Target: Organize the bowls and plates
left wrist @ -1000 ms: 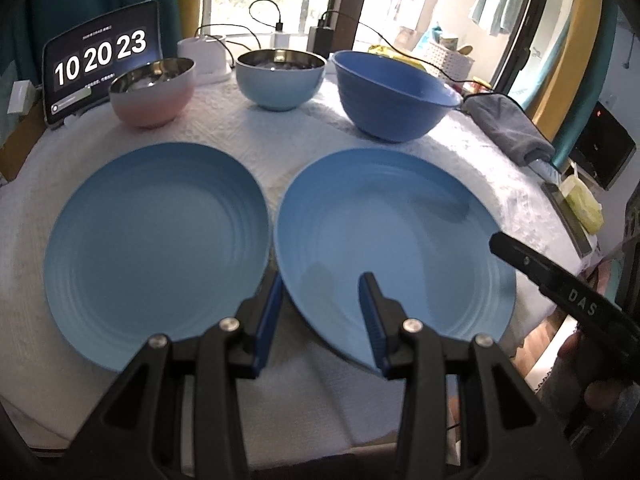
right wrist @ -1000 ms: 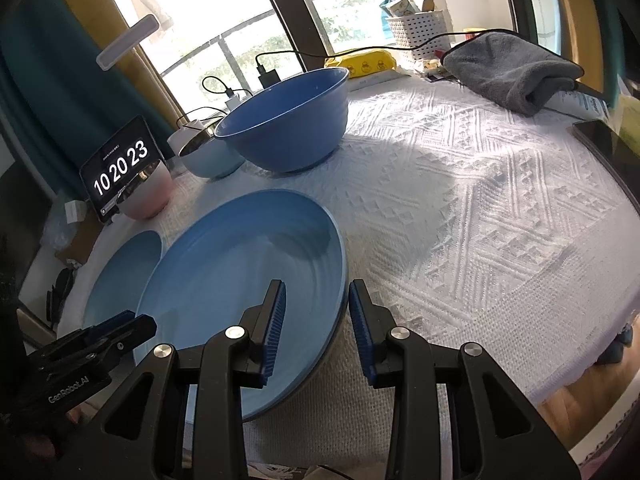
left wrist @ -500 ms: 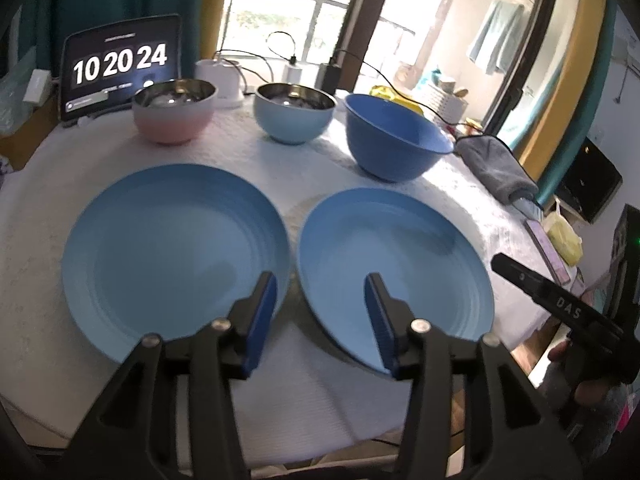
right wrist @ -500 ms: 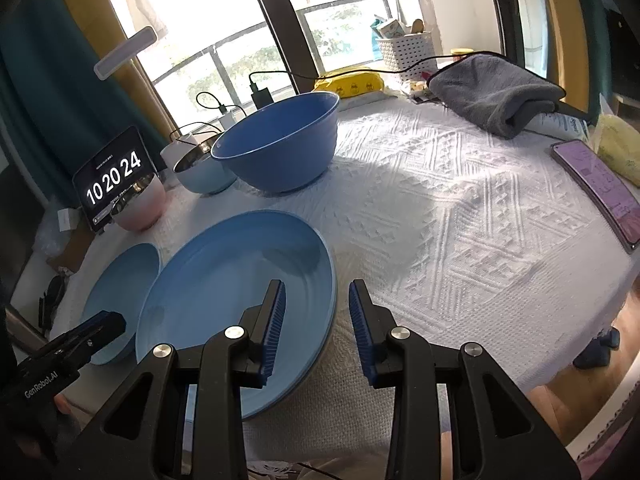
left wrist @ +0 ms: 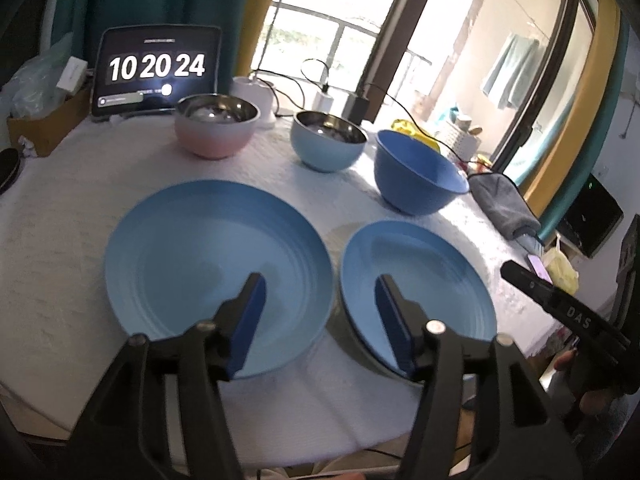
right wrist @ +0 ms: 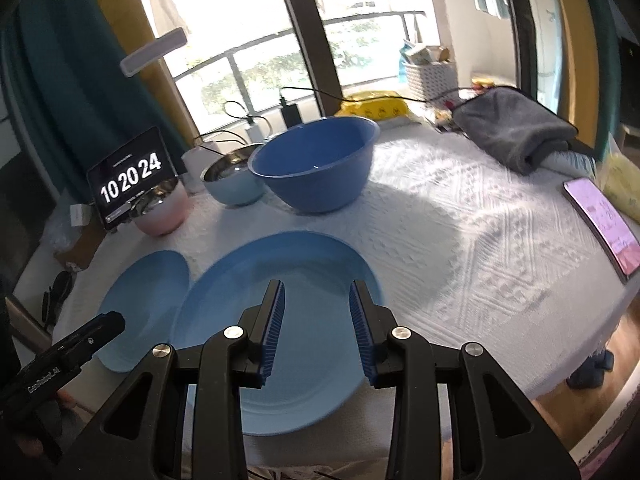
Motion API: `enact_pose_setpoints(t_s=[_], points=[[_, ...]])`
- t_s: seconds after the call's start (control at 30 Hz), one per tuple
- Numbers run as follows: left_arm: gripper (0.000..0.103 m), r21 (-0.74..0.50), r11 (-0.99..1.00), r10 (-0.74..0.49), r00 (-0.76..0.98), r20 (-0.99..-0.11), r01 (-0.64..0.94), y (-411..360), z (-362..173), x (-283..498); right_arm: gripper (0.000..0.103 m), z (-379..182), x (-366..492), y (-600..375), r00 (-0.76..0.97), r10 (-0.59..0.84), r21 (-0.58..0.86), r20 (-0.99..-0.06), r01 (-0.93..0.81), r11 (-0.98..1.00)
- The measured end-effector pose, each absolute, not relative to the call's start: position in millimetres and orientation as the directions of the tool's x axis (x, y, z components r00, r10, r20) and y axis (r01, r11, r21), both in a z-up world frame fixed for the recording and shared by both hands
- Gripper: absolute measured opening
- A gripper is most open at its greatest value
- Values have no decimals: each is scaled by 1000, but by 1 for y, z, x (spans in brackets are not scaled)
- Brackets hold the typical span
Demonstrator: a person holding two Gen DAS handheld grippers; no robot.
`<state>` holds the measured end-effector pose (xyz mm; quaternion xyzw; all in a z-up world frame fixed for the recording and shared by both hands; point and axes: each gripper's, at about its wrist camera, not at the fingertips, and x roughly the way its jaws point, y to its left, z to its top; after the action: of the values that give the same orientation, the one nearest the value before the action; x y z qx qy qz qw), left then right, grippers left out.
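Observation:
Two blue plates lie side by side on the white cloth: the left plate [left wrist: 192, 256] [right wrist: 148, 304] and the right plate [left wrist: 416, 280] [right wrist: 288, 308]. Behind them stand a pink bowl [left wrist: 216, 130] [right wrist: 162, 212], a light blue bowl [left wrist: 326, 146] [right wrist: 232, 182] and a big dark blue bowl [left wrist: 420, 178] [right wrist: 316, 164]. My left gripper [left wrist: 320, 320] is open and empty, above the gap between the plates. My right gripper [right wrist: 318, 330] is open and empty, above the right plate's near part; it also shows in the left wrist view [left wrist: 560, 308].
A tablet clock [left wrist: 158, 72] stands at the back left. A grey towel [right wrist: 516, 132], a phone [right wrist: 600, 224] and a yellow packet [right wrist: 622, 184] lie at the right. Chargers and cables [left wrist: 324, 92] sit behind the bowls. The table edge [right wrist: 560, 360] is close.
Both grippers have pulled back and risen from the plates. The left gripper's jaws have spread wider. The plates and bowls have not moved.

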<state>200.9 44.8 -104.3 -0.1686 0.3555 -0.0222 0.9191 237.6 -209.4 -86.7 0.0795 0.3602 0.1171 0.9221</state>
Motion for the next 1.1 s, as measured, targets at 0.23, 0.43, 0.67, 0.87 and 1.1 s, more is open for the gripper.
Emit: enact_pose_setpoints(t_s=[0.23,0.43,0.67,0.87,1.1], points=[[62,-338,935,-147,749,-647,-109,66,-108,198,36,-83,240,-184,702,290,215,-650,-196,957],[62,-319,934,-92,759,-644,-158,94,-108,190,36,-81,242,-158,689,315,204,-652,-240,949],[62,-297,922,-10,754,-657,-247,131,-113,184,37,-87,246,-122,659,361,200,-659,-308,930],[62,-269,912,53,738,-672,-311,154,-119,183,37,-90,251,-94,632,409,206,-659,-371,906],[62,-244,900,95,710,-698,-361,170,-129,185,37,-95,259,-81,610,434,215,-663,-400,891]])
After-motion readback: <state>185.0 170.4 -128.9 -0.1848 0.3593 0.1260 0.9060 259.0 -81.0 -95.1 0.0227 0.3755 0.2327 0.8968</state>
